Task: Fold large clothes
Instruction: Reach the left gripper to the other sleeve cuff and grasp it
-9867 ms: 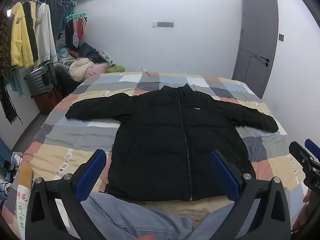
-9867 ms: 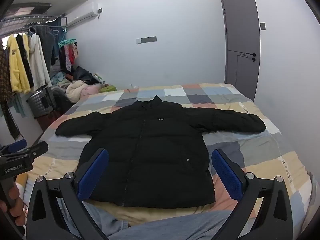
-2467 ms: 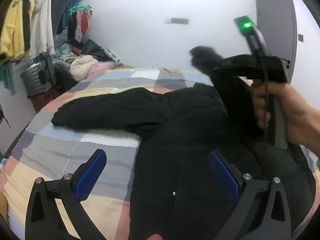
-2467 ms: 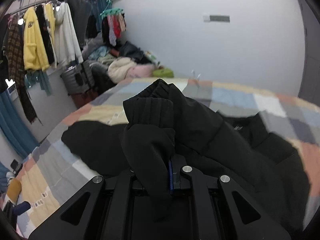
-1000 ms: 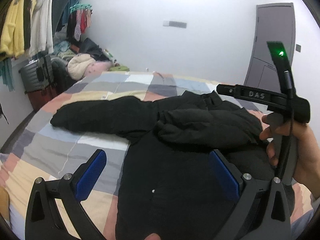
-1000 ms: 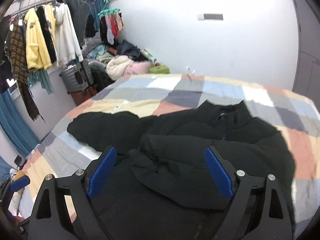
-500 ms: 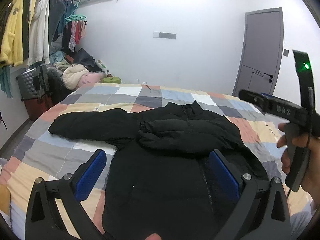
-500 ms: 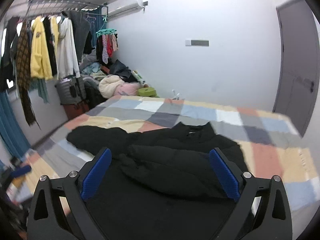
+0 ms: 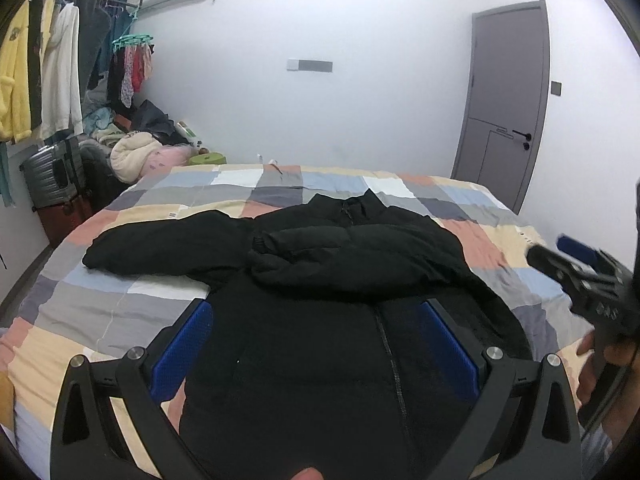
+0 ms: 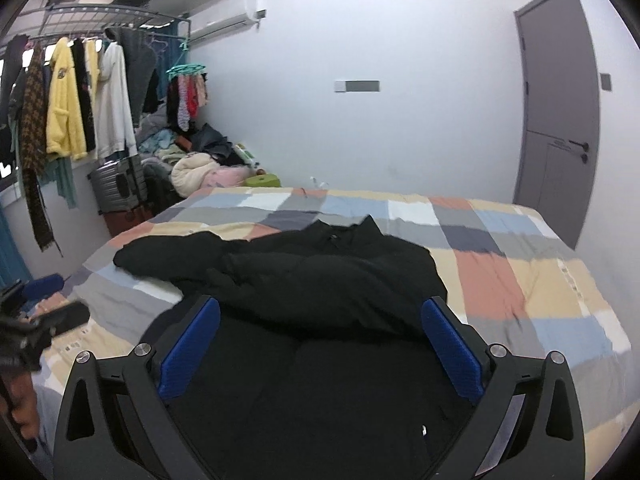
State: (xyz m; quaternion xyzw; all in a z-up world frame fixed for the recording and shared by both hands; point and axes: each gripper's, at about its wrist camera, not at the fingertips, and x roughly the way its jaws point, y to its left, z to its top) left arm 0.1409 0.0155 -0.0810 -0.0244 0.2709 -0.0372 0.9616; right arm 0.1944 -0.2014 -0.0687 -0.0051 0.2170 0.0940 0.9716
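Observation:
A black puffer jacket [image 9: 320, 320] lies front up on the bed, also in the right wrist view [image 10: 320, 340]. Its right sleeve [image 9: 352, 248] is folded across the chest. Its left sleeve [image 9: 160, 246] still stretches out flat to the left. My left gripper [image 9: 314, 344] is open and empty above the jacket's lower body. My right gripper [image 10: 318, 340] is open and empty above the jacket too; it also shows at the right edge of the left wrist view [image 9: 576, 268].
The bed has a patchwork checked cover [image 9: 100, 308]. A clothes rail [image 10: 72, 92], a grey suitcase [image 9: 52, 176] and a pile of clothes [image 9: 136, 148] stand at the left. A grey door [image 9: 504, 104] is at the back right.
The right gripper let go of the right sleeve, which now lies folded across the chest. Both grippers have drawn back toward the jacket's hem.

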